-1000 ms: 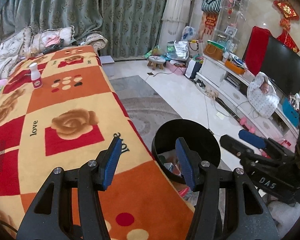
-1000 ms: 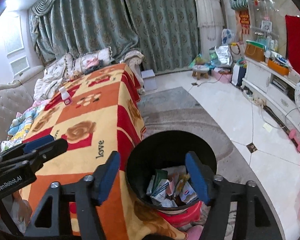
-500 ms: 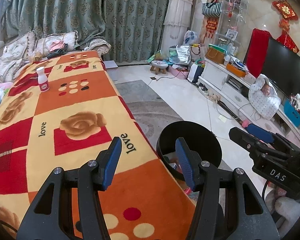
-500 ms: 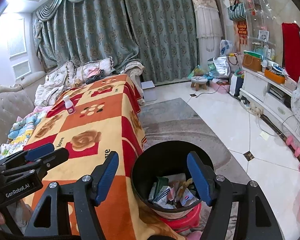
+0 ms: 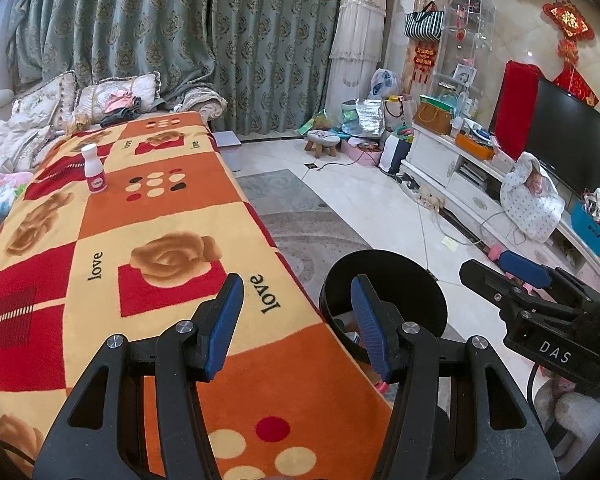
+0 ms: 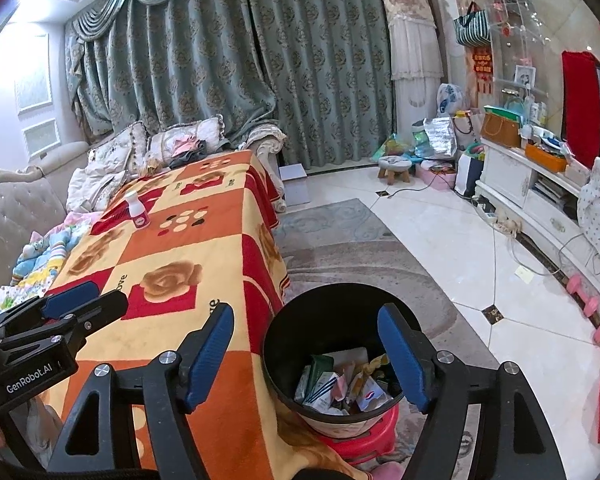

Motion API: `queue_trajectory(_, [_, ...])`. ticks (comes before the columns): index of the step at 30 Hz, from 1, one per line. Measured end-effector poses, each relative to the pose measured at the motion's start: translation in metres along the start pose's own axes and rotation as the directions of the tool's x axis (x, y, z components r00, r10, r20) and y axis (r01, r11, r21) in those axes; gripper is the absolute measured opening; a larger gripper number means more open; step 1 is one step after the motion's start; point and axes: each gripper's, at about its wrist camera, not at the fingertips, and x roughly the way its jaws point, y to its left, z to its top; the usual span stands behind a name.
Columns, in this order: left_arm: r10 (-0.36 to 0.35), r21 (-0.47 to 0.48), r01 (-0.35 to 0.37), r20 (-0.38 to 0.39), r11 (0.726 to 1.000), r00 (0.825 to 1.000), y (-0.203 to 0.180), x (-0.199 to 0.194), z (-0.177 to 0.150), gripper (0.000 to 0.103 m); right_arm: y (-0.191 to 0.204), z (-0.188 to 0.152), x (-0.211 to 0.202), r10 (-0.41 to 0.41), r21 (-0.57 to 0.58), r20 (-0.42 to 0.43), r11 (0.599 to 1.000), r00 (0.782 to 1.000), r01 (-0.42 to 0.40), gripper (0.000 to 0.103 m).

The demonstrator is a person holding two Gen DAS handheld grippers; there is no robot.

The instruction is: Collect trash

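Left hand-held gripper (image 5: 296,300): we are holding it partly open over the near end of the table (image 5: 172,220), and nothing is sitting between its blue pads.

Bottle (image 5: 93,168): we are seeing one small white bottle with a red label, standing upright on the blanket at the far left of the table, well apart from both hand-held grippers. It is looking like the only loose item left on the table.

Way to the bottle: from the left hand-held gripper it is lying ahead and off to the left; its long axis is running straight up, so we are judging that a level grip across its body is what the next move calls for.

Nearer hand: we are judging the left hand nearer, since it is hanging over the table while the right one is off the table's edge.

Bin (image 6: 340,344): the black bin is sitting on the floor just beside the table's near right edge, with wrappers and packets already lying inside.

Right hand-held gripper (image 6: 306,344): we are holding it over the bin with nothing between the pads; its jaws have just been opening further and are standing wide.

Risk: we are thinking the soft blanket could be letting the upright bottle tip if a pad nudges it first.
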Motion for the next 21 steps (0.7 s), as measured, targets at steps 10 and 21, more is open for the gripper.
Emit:
queue_trajectory(10, [-0.002,-0.001,0.002,-0.001,1.000,1.000,-0.0001,-0.0002,0.0006,0.055,0.0002,0.0021,-0.0034,-0.003,-0.005,-0.002,1.000,1.000,0.003,0.073])
queue_trajectory(21, [-0.001,0.002,0.001,-0.001,1.000,1.000,-0.0003,-0.0004,0.0007,0.055,0.0018,0.0027,-0.0030,-0.002,-0.005,-0.012,1.000,1.000,0.002,0.074])
